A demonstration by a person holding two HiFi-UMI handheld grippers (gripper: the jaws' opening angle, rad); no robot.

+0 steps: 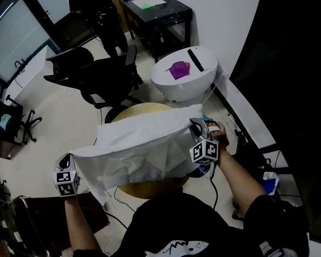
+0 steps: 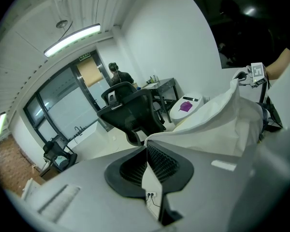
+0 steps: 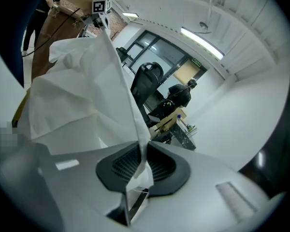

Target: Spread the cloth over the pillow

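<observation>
The left gripper and right gripper each clamped the cloth; the right's shallow bite could slip, uncovering the pillow.

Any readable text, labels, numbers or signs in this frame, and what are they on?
None can be read.
Green sign at the room's far end: too blurred to read.
White print on the person's shirt: no legible letters.
Marker cubes: square patterns only, no words.
</observation>
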